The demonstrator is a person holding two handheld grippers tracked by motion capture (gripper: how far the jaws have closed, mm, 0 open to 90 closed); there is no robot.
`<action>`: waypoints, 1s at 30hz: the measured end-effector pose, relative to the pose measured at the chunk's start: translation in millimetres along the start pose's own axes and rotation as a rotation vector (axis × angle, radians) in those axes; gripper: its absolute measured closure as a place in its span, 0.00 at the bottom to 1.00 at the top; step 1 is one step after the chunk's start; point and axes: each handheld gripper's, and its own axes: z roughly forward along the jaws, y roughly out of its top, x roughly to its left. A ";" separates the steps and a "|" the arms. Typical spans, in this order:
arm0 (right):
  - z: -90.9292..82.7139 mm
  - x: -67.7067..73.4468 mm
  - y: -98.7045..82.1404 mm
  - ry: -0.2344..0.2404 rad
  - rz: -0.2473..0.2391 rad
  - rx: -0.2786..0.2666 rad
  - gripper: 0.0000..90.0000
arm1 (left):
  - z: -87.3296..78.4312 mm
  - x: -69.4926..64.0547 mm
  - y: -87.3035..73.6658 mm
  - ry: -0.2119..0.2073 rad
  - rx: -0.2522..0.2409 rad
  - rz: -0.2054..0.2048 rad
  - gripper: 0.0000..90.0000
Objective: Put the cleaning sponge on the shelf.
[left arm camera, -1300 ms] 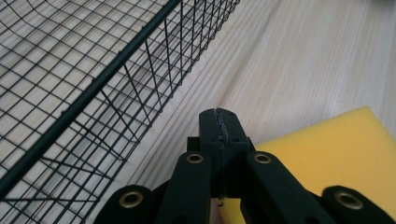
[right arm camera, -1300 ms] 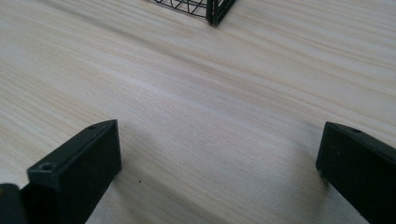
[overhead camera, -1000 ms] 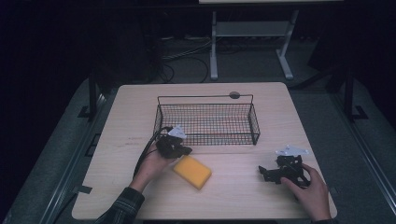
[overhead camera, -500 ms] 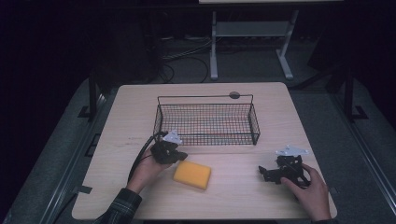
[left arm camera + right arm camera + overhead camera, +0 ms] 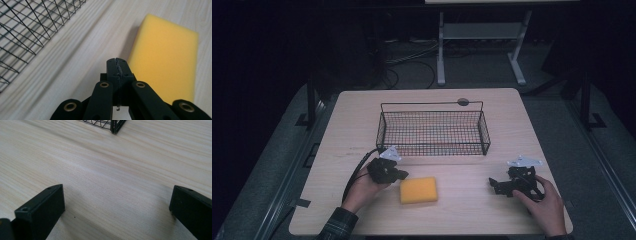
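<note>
Sponge [image 5: 418,190] lies flat, long axis running left-right.

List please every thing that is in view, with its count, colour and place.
sponge: one, yellow, flat on the table, near side, beside the left gripper.
basket: one, black wire, middle of the table, nothing seen inside.
disc: one, dark, far edge of the table behind the basket.
table: one, light wood.
stand: one, white, on the floor behind the table.
left gripper: one, black, fingers shut, next to the sponge.
right gripper: one, black, fingers open over bare table.
</note>
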 end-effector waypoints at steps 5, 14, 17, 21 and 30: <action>0.0 0.0 0.1 0.000 0.000 0.000 0.00 | -3.0 -5.6 -5.4 -0.005 -0.001 -0.007 1.00; 0.0 0.0 0.1 0.000 0.000 0.000 0.00 | -6.9 -14.0 -11.8 -0.016 0.002 -0.019 1.00; 0.0 0.0 0.1 0.000 0.000 0.000 0.00 | -8.2 -17.1 -14.5 -0.019 0.005 -0.020 1.00; 0.0 0.0 0.1 0.000 0.001 0.000 0.00 | -10.3 -17.0 -17.7 -0.017 -0.002 -0.031 1.00; -0.1 0.1 -0.1 -0.001 0.000 0.000 0.00 | -20.5 -7.4 -17.3 -0.007 -0.036 -0.060 0.99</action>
